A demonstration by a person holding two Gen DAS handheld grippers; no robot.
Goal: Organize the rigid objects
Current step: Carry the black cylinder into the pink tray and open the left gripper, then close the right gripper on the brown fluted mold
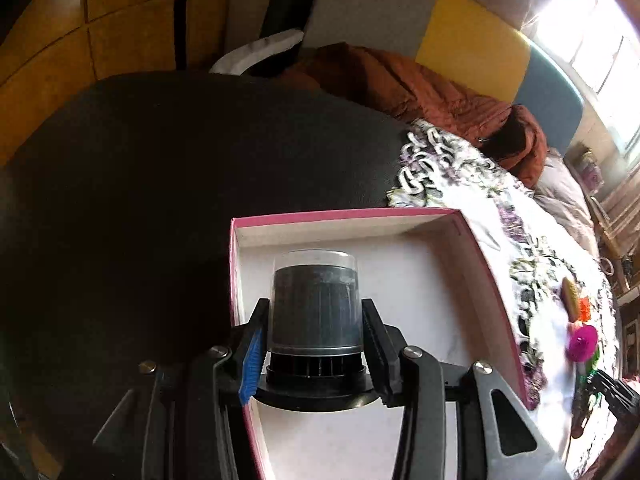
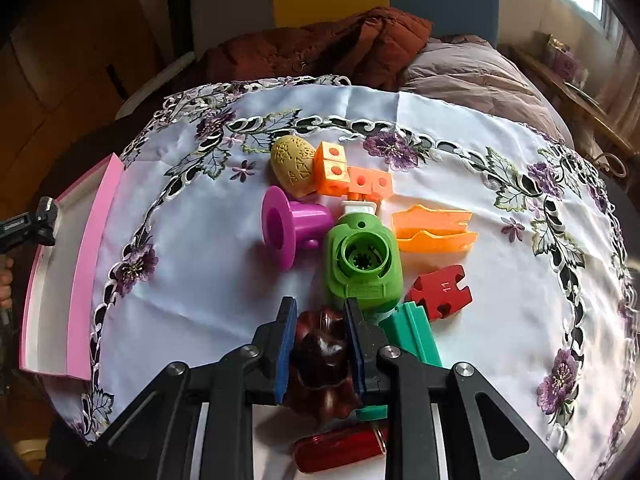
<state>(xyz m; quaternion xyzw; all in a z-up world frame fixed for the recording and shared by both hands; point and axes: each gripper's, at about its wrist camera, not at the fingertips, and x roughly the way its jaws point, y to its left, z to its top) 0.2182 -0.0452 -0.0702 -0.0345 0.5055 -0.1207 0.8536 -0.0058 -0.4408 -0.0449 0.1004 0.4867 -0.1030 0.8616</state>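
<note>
In the left wrist view my left gripper [image 1: 312,316] is shut on a clear-lidded dark cylindrical container [image 1: 314,300] with a black ribbed base, held over the white inside of a pink-rimmed box [image 1: 440,276]. In the right wrist view my right gripper [image 2: 320,312] is shut on a dark brown carved wooden figure [image 2: 324,356] on the embroidered white cloth [image 2: 200,260]. Just beyond it lie a green plastic housing [image 2: 362,264], a purple flanged cup [image 2: 292,224], a yellow patterned egg [image 2: 292,164], orange dotted cubes [image 2: 344,172], an orange tray piece [image 2: 434,228], a red puzzle block [image 2: 440,290] and a green rail piece [image 2: 416,332].
The pink box [image 2: 80,264] lies at the cloth's left edge, with the other gripper [image 2: 28,224] above it. A dark red cylinder [image 2: 340,448] lies under my right gripper. A rust-coloured jacket [image 2: 340,40] and cushions sit behind the dark round table [image 1: 180,152].
</note>
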